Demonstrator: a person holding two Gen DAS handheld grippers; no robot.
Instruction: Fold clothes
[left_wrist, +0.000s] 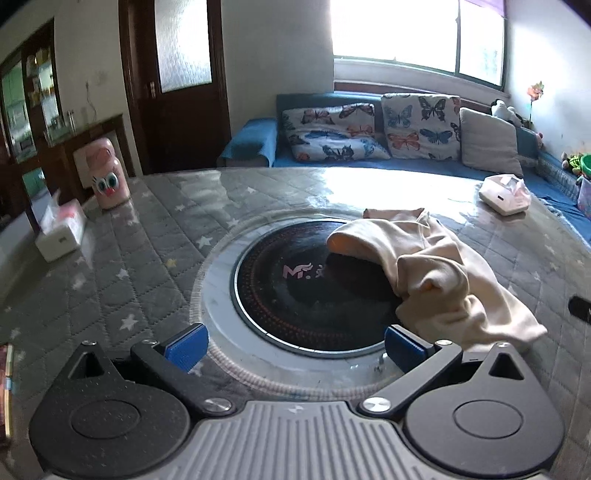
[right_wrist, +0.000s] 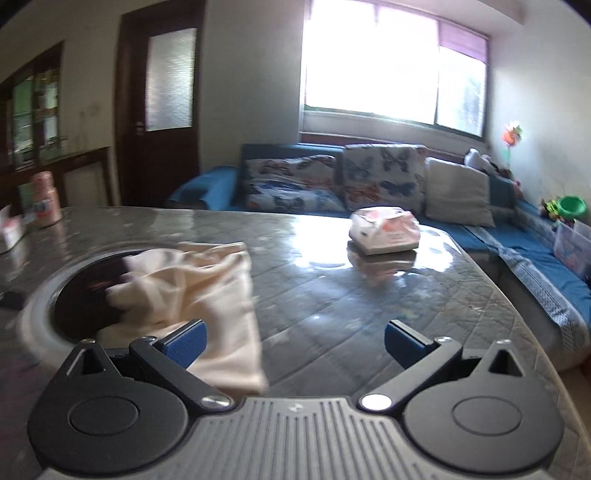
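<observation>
A cream garment (left_wrist: 436, 273) lies crumpled on the table, partly over the round black cooktop (left_wrist: 295, 288) set in its middle. It also shows in the right wrist view (right_wrist: 207, 291), ahead and to the left. My left gripper (left_wrist: 295, 341) is open and empty, low over the cooktop's near rim, with the garment just beyond its right finger. My right gripper (right_wrist: 295, 341) is open and empty above the quilted cover, its left finger (right_wrist: 186, 341) in front of the garment's near edge.
The table has a grey star-quilted cover (left_wrist: 140, 258) under glass. A pink jar with eyes (left_wrist: 108, 179) and a white tissue box (left_wrist: 61, 229) stand at the far left. A pink tissue pack (right_wrist: 384, 230) sits at the far right. A blue sofa (left_wrist: 369, 147) with butterfly cushions runs behind.
</observation>
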